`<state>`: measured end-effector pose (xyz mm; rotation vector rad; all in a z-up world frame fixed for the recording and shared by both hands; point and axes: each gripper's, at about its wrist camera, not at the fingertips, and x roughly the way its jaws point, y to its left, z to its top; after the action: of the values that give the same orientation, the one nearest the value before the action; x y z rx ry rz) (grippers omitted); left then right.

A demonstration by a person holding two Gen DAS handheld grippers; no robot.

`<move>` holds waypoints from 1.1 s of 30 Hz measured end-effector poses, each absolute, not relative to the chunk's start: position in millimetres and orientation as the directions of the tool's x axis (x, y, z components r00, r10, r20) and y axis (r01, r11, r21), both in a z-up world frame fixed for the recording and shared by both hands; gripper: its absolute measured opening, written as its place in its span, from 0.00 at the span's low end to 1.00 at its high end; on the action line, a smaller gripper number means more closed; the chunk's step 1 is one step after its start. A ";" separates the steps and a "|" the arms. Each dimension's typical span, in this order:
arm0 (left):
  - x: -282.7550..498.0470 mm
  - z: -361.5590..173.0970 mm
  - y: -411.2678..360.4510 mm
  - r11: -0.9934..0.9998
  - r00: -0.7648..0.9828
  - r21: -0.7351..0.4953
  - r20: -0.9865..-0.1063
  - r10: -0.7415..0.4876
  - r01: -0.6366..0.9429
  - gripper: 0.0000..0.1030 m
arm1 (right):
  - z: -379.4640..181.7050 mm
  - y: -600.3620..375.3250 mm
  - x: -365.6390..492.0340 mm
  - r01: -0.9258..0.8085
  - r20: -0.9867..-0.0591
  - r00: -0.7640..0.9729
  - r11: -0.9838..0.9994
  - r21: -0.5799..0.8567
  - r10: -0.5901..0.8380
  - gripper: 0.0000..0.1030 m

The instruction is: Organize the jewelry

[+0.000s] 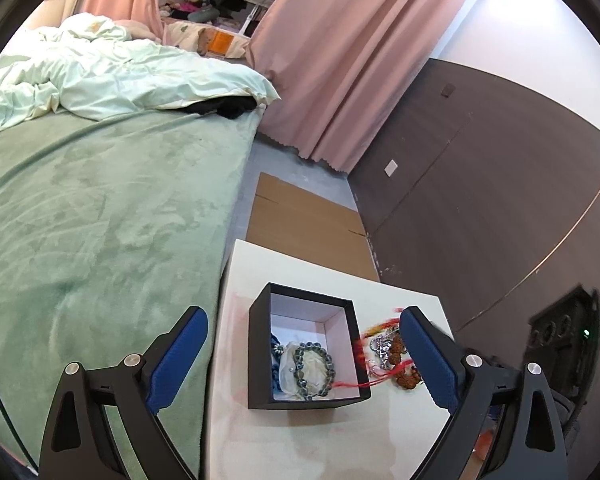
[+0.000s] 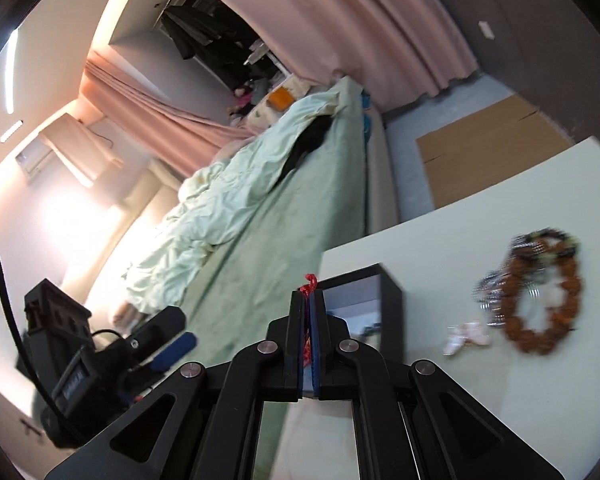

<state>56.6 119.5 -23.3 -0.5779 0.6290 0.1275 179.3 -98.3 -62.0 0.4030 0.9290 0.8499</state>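
Several pieces already lie inside the black box (image 1: 306,400); brown beads (image 2: 540,300) wait beside it. Right gripper (image 2: 310,300) pinches a red cord (image 2: 310,280); left gripper (image 1: 302,344) gapes empty.

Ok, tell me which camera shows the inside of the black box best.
The left wrist view: it looks down into the black box, showing its pale lining and a dark bead bracelet inside. The right wrist view shows only an outer corner and a sliver of the interior, behind the right gripper.
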 end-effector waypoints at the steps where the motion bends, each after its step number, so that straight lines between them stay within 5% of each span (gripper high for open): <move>1: 57.9 -24.2 119.3 0.836 0.805 -0.470 -0.590 -0.059 -0.283 0.94 | -66.2 -96.0 180.6 -0.450 -0.559 0.302 0.632 0.631 0.772 0.34; 3: 61.2 -27.0 118.2 0.836 0.800 -0.467 -0.597 -0.058 -0.289 0.94 | -69.5 -99.3 182.1 -0.426 -0.574 0.321 0.656 0.623 0.754 0.52; 9: 66.3 -28.9 109.0 0.832 0.798 -0.479 -0.598 -0.076 -0.280 0.94 | -60.0 -134.4 177.9 -0.394 -0.584 0.389 0.702 0.594 0.712 0.68; 24: 86.6 -39.4 41.4 0.891 0.763 -0.414 -0.632 -0.136 -0.184 0.94 | -45.3 -240.1 176.9 -0.263 -0.646 0.496 0.810 0.525 0.580 0.69; 27: 89.9 -40.4 29.0 0.902 0.761 -0.401 -0.633 -0.145 -0.161 0.94 | -45.3 -260.7 176.9 -0.228 -0.641 0.492 0.798 0.558 0.589 0.85; 33: 94.8 -43.4 2.1 0.926 0.746 -0.362 -0.645 -0.164 -0.109 0.94 | -47.9 -292.4 177.6 -0.173 -0.629 0.489 0.774 0.609 0.604 0.88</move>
<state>94.8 2.1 -43.4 -0.3954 0.7333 -0.0311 177.6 -292.4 -47.9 0.5108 0.9505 0.4978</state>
